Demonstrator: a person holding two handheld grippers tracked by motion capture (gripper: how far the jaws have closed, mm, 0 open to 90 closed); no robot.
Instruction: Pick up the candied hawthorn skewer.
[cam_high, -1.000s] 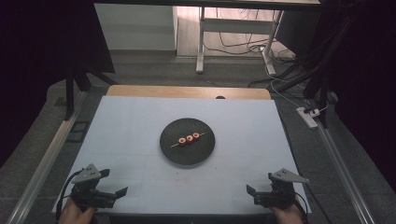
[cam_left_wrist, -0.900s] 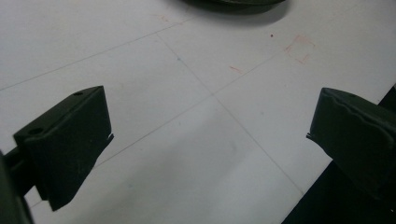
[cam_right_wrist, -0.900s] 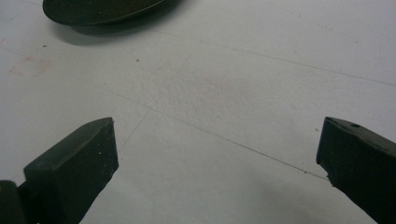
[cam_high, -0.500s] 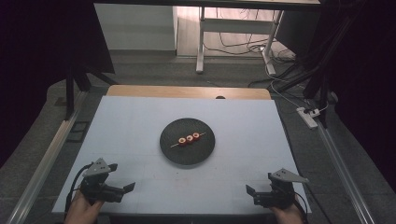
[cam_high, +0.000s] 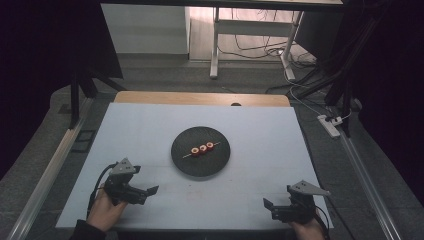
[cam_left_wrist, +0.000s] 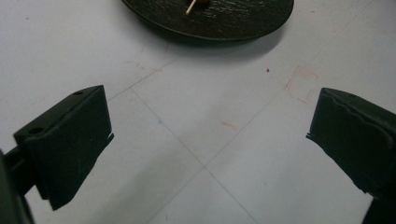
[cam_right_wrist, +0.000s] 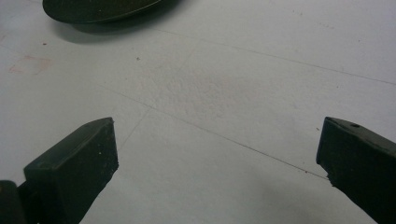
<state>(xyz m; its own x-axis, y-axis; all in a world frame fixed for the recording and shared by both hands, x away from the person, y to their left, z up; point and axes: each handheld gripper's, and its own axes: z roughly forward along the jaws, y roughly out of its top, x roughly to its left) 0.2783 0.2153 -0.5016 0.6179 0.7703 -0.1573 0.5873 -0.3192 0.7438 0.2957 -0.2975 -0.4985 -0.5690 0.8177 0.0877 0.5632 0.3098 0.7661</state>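
Observation:
A round black plate (cam_high: 186, 163) sits at the middle of the white table top. On it lies a wooden skewer (cam_high: 202, 148) threaded with three red, ring-like pieces. My left gripper (cam_high: 147, 194) is near the front left, open, its jaws pointing at the plate with nothing between them. In the left gripper view the plate (cam_left_wrist: 243, 21) and the skewer's tip (cam_left_wrist: 190, 6) lie just ahead of the left gripper (cam_left_wrist: 210, 135). My right gripper (cam_high: 268, 210) rests open at the front right. The right gripper view has the plate's rim (cam_right_wrist: 93, 10) at top left, beyond the empty right gripper (cam_right_wrist: 219, 149).
The white table top (cam_high: 260, 130) has a wooden strip (cam_high: 200, 98) along its far edge. Metal rails (cam_high: 45, 175) run down both sides. On the floor at the right lies a power strip (cam_high: 330, 126) among cables. Faint pencil lines and red marks (cam_left_wrist: 299, 84) show on the surface.
My left gripper has moved forward and to the right, closer to the plate. The right gripper, the plate and the skewer have stayed put.

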